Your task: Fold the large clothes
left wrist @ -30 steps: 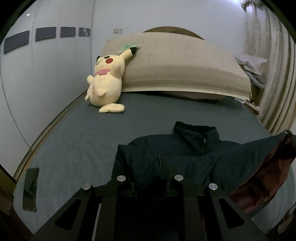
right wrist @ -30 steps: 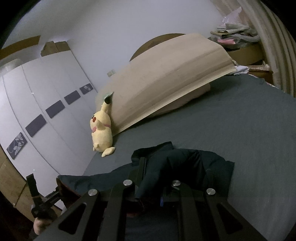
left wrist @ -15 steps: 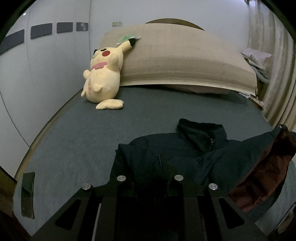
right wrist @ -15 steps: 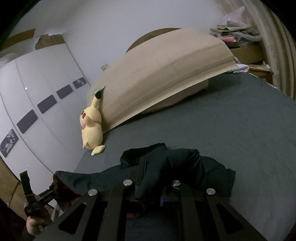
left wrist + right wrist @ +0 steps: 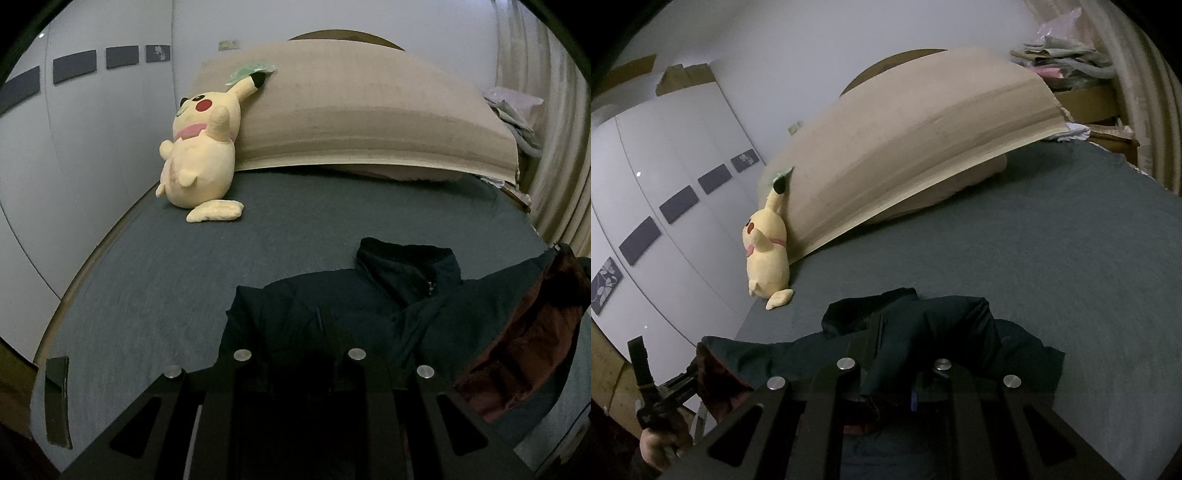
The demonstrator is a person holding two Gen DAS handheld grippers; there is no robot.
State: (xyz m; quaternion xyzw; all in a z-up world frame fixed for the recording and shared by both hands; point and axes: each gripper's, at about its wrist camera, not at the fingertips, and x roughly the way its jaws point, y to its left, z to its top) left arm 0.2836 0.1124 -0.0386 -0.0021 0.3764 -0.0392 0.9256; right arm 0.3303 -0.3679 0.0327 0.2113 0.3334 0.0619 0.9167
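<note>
- One dark padded jacket (image 5: 369,306) lies on the grey bed (image 5: 184,280), collar away from both claws, its hem lifted to show a reddish-brown lining (image 5: 524,354).
- It looks soft, bulky and floppy, probably fairly light; doubled hem edges give the surest hold.
- Left claw (image 5: 297,354) is clenched on fabric at its tips.
- Right claw (image 5: 890,373) grips a fold.
- Beyond them, left of the headboard (image 5: 369,122), sits a Pikachu plush (image 5: 201,162).

Dark navy jacket (image 5: 343,306) with stand-up collar, spread front-up on the grey bed (image 5: 155,288), one side lifted, reddish-brown lining showing
</note>
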